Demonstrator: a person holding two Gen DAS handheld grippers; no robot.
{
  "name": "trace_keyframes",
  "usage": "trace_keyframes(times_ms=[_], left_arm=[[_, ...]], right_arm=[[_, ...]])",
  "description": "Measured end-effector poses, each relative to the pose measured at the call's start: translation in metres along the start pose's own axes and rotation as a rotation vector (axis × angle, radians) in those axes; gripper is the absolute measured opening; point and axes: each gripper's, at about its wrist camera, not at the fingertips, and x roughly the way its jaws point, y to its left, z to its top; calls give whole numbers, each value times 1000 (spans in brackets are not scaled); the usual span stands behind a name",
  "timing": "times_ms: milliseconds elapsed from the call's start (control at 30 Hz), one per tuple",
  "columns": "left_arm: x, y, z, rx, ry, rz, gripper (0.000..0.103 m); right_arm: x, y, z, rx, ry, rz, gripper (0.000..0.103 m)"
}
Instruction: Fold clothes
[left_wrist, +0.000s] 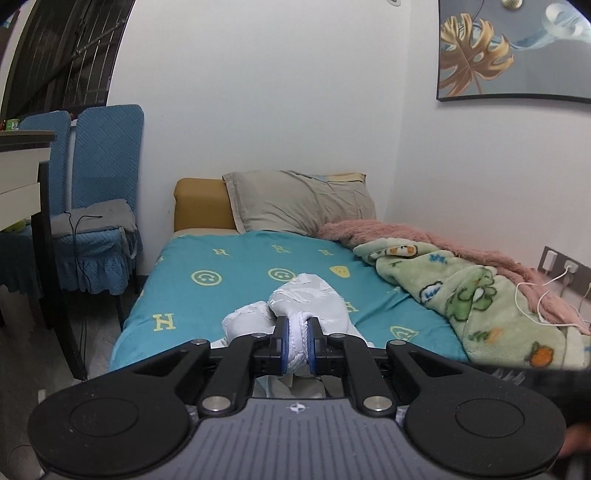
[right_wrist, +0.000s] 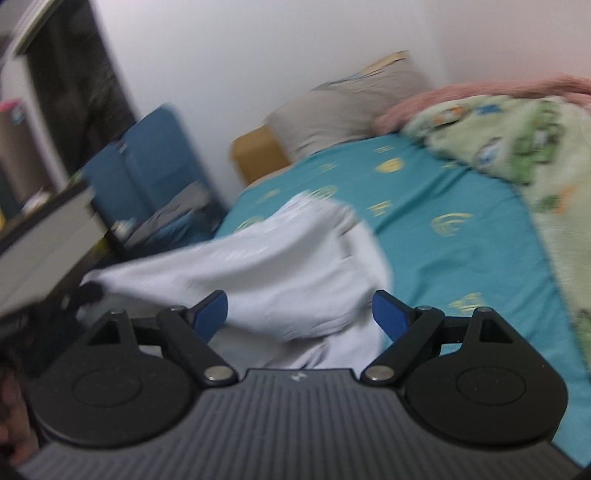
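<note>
A white garment (left_wrist: 310, 299) lies bunched on the teal bed sheet (left_wrist: 229, 258) near the foot of the bed. My left gripper (left_wrist: 296, 334) is shut on a fold of the white garment and holds it up a little. In the blurred right wrist view the same garment (right_wrist: 280, 266) is stretched toward the left. My right gripper (right_wrist: 300, 314) is open just above the cloth, with blue pads (right_wrist: 388, 314) on either side and nothing between them.
A grey pillow (left_wrist: 295, 201) and yellow headboard (left_wrist: 201, 205) are at the far end. A green and pink blanket (left_wrist: 480, 291) is heaped along the right side by the wall. Blue chairs (left_wrist: 99, 206) and a desk (left_wrist: 22, 177) stand left of the bed.
</note>
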Motion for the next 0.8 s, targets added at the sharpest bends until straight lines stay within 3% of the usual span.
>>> trace_keyframes(times_ms=[133, 233, 333, 467, 567, 667, 800], left_arm=[[5, 5, -2, -13, 9, -8, 11], [10, 12, -5, -31, 25, -6, 11], [18, 19, -10, -50, 59, -5, 11], [29, 20, -15, -46, 109, -25, 11], [32, 16, -16, -30, 90, -23, 10], [31, 15, -12, -45, 55, -20, 10], [22, 21, -6, -82, 20, -23, 10]], right_arm=[[41, 28, -8, -111, 57, 56, 86], [68, 36, -11, -155, 61, 38, 86], [85, 20, -7, -50, 34, 21, 86], [91, -21, 5, 184, -33, -37, 86], [100, -47, 6, 295, 13, -134, 88], [118, -59, -2, 280, 156, -217, 86], [116, -49, -6, 178, 164, -260, 84]])
